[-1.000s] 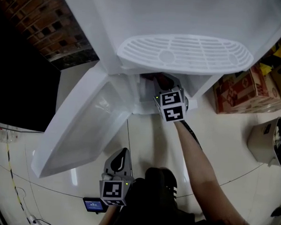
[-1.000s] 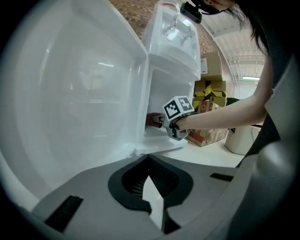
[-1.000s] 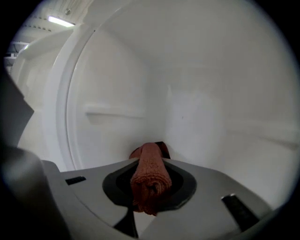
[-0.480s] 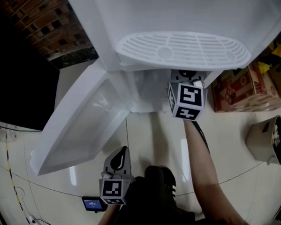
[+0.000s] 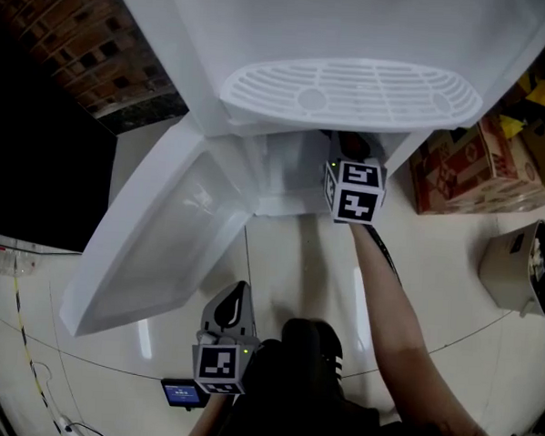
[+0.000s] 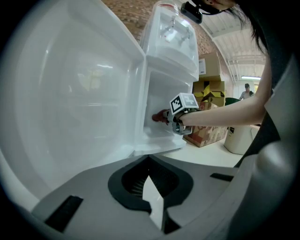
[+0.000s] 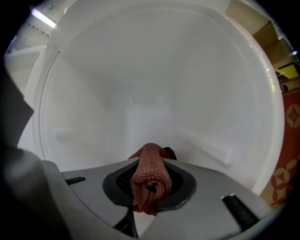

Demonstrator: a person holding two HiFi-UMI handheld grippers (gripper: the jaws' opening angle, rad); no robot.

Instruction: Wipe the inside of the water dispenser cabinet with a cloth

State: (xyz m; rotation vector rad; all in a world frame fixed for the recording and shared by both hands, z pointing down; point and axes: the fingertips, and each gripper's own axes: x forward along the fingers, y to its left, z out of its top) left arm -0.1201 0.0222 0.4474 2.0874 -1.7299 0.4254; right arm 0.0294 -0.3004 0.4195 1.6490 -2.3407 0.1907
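Cloth point(image 7: 149, 178) reddish-brown; cabinet point(image 7: 140, 93) white; brick wall point(image 5: 73, 29) red-brown; floor point(image 5: 298, 259) cream.

- Right side: a reddish-brown patterned cardboard box point(image 5: 466, 173) on the glossy cream tiled floor point(image 5: 298, 259).
- Near it, a beige plastic bin point(image 5: 520, 271).
- Top left, a dark brick wall point(image 5: 72, 38).

Rust-brown cloth point(image 7: 149, 180) — nubbly, looped weave, matt and rough. Round it, the water dispenser's white plastic cabinet walls point(image 7: 154, 84) are smooth, with a soft sheen. The white plastic cabinet door point(image 5: 162, 243) looks glossier, catching streaks of light. Cream floor tiles point(image 5: 297, 268) are polished and reflective — the brown cardboard box point(image 5: 466, 173) dull, the red brick wall point(image 5: 73, 29) rough.
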